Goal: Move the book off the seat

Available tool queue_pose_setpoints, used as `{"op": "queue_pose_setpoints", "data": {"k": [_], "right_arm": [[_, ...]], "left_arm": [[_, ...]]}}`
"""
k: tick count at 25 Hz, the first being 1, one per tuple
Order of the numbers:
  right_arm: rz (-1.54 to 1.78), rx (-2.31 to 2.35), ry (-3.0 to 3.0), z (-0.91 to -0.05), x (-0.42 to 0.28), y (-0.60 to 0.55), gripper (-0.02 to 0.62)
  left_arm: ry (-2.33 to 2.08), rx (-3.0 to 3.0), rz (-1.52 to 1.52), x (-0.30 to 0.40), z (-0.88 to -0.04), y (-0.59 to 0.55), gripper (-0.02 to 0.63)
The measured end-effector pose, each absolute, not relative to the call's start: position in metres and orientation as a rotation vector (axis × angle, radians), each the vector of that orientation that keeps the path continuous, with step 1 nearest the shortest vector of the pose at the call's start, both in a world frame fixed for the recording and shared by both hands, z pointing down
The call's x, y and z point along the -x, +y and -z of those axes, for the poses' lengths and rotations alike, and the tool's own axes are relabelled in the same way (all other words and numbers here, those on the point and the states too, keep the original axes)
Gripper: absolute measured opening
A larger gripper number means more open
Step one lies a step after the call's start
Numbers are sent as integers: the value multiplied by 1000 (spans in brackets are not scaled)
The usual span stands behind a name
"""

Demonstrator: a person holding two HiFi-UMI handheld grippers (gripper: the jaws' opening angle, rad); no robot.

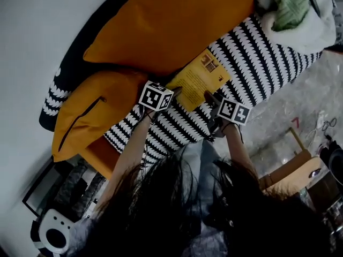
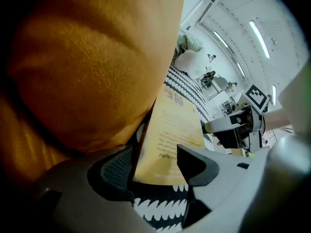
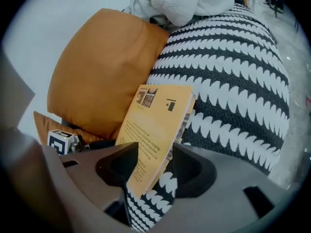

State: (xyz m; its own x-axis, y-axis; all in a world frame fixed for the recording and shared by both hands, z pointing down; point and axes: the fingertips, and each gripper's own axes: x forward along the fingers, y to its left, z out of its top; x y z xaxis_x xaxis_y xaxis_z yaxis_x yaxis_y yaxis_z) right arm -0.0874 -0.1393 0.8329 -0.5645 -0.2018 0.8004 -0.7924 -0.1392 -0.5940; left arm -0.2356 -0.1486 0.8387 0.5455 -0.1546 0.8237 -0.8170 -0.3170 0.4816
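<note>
Yellow paperback book (image 1: 199,78), printed cover up, lies on black & white patterned seat (image 1: 262,58), one edge against orange cushion (image 1: 171,20).

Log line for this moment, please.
left hand-held gripper: open, book between jaws | right hand-held gripper: open, book between jaws | book: on striped seat, against orange cushion

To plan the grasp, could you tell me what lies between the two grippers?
The yellow book on the striped seat lies between left gripper and right gripper, per the head view.

The left gripper (image 2: 155,166) and right gripper (image 3: 154,165) point downward, fingers (image 2: 197,163) apart.
</note>
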Motion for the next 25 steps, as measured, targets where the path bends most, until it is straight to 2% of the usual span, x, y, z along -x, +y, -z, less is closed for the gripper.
{"op": "queue_pose_setpoints", "data": {"k": [8,11,16,25], "right_arm": [[-1785,-1154,-1498,-862,82,-148,209],[-1879,-1142,-1467,-863,86,-147,186],[-1857,-1169,-1480,-853,87,-138,166],[-1841,-1198,-1542,-827,44,-108,160]], "left_arm": [[-725,-1733,-777,225,-858,-153,282],[-724,-1722,-752,226,-861,-152,281],[-703,-1727,-763,228,-854,-141,281],[-671,-1790,-775,184,-828,-104,279]]}}
